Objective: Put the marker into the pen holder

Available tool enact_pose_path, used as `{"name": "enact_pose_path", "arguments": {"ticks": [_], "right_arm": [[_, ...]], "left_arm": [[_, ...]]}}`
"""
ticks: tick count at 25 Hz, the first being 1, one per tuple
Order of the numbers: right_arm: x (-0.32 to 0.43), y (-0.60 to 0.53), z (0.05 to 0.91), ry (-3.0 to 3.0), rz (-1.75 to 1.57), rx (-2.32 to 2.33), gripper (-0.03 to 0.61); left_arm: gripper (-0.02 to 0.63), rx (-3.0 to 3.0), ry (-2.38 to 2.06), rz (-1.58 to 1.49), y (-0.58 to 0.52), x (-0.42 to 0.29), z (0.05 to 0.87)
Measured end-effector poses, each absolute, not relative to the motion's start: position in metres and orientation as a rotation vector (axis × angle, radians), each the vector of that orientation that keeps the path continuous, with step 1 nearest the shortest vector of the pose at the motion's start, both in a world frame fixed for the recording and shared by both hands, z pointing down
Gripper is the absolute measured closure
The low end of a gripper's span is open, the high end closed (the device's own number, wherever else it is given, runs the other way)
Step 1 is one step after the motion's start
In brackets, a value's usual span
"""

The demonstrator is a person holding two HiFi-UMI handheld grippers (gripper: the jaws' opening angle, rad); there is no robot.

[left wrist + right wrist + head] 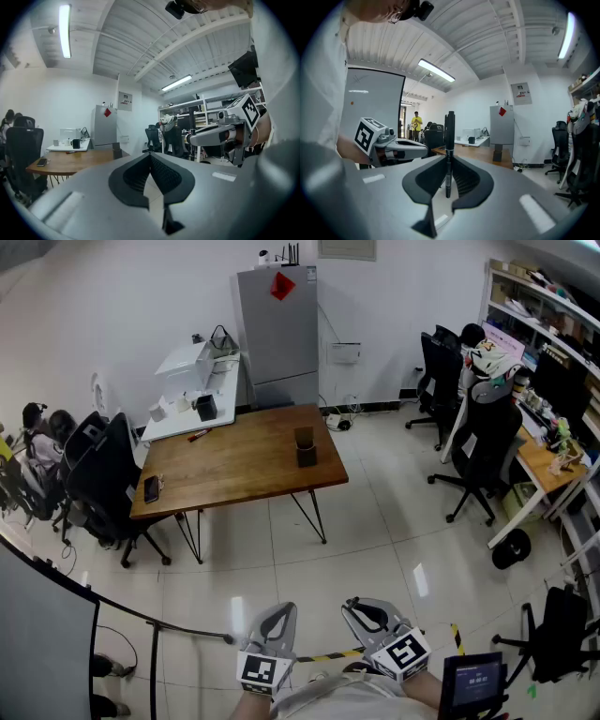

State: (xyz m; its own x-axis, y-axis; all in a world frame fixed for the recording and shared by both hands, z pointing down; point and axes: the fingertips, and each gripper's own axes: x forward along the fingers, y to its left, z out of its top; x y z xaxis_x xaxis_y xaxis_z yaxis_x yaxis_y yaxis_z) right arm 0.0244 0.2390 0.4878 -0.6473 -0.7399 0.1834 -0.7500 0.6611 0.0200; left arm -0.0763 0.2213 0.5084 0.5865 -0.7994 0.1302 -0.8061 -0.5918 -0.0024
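A black marker [449, 150] stands upright between the jaws of my right gripper [449, 161], which is shut on it. My left gripper [150, 157] is shut with nothing in it. In the head view both grippers, left [277, 617] and right [364, 611], are held low near my body, above the tiled floor and far from the table. The dark pen holder [305, 446] stands on the right part of the wooden table [234, 465]. It also shows as a small dark block in the left gripper view [116, 151] and in the right gripper view [497, 153].
A phone [151, 488] lies at the table's left end, with black office chairs [103, 479] beside it. A white side table [192, 399] and a grey fridge [278, 334] stand behind. More chairs [487, 442] and desks fill the right side. A whiteboard [42, 643] stands at my left.
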Motion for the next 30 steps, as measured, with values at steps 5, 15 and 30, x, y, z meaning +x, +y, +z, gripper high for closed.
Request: {"name": "enact_pose_path", "arguments": {"ticks": [5,15,30], "right_arm": [[0.022,0.224,0.496,-2.693,0.150,1.226,0.535],[0.036,0.111,0.510,-2.780,0.240,1.172,0.534],[0.088,-0.225,0.475,-2.807,0.118,1.113,0.534]], "left_arm": [[0.598,2.691,-1.404,0.185,0.204,-0.094,0.517],[0.598,2.647,-1.409,0.226,0.105,-0.083,0.538],[0.598,2.636,-1.625,0.186,-0.219,-0.063,0.487]]}}
